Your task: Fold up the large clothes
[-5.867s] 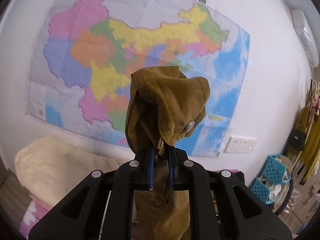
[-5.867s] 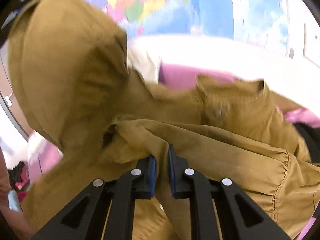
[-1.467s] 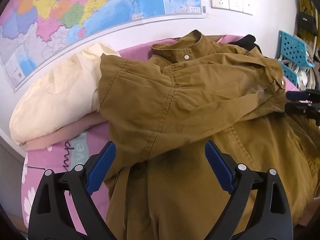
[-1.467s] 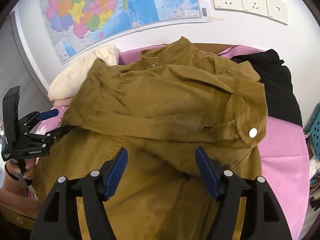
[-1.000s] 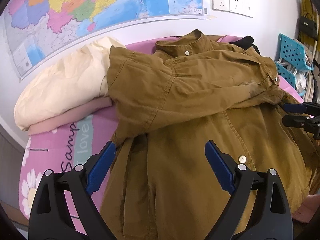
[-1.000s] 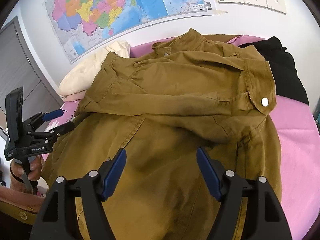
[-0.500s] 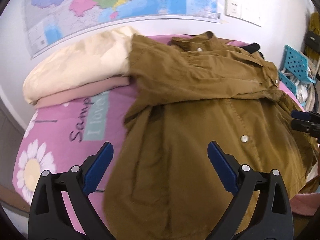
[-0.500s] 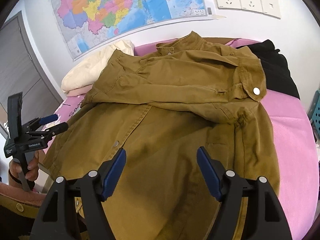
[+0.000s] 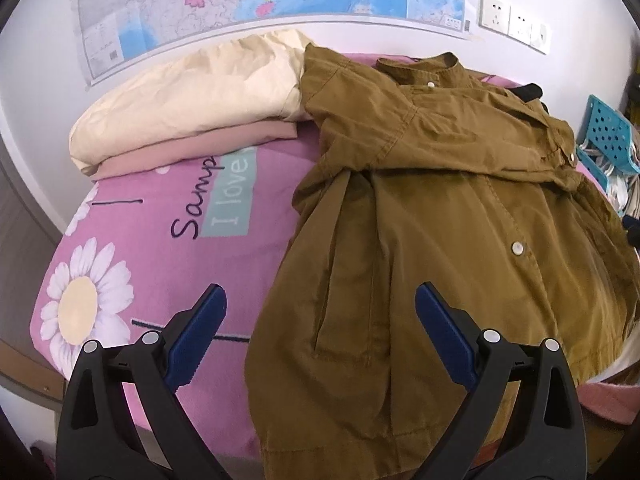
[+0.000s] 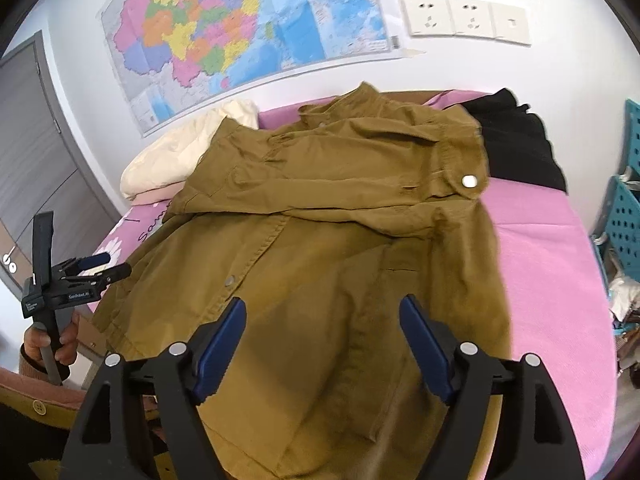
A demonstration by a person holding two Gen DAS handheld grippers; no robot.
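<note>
A large mustard-brown jacket (image 9: pixel 440 220) lies spread on the pink bed, collar toward the wall, with both sleeves folded across its chest; it also shows in the right wrist view (image 10: pixel 328 240). Its hem hangs over the near bed edge. My left gripper (image 9: pixel 320 328) is open and empty above the jacket's lower left side; it shows from the side in the right wrist view (image 10: pixel 98 266). My right gripper (image 10: pixel 322 336) is open and empty above the jacket's lower front.
A cream and pink folded duvet (image 9: pixel 192 96) lies at the head of the bed. A black garment (image 10: pixel 516 140) lies right of the jacket. The pink flowered sheet (image 9: pixel 160 220) is bare at left. Blue baskets (image 9: pixel 608 136) stand right. A map (image 10: pixel 240 32) hangs on the wall.
Both grippers let go of the jacket, which now lies flat with its sleeves folded in. Over the last second both open grippers pulled back toward the near bed edge.
</note>
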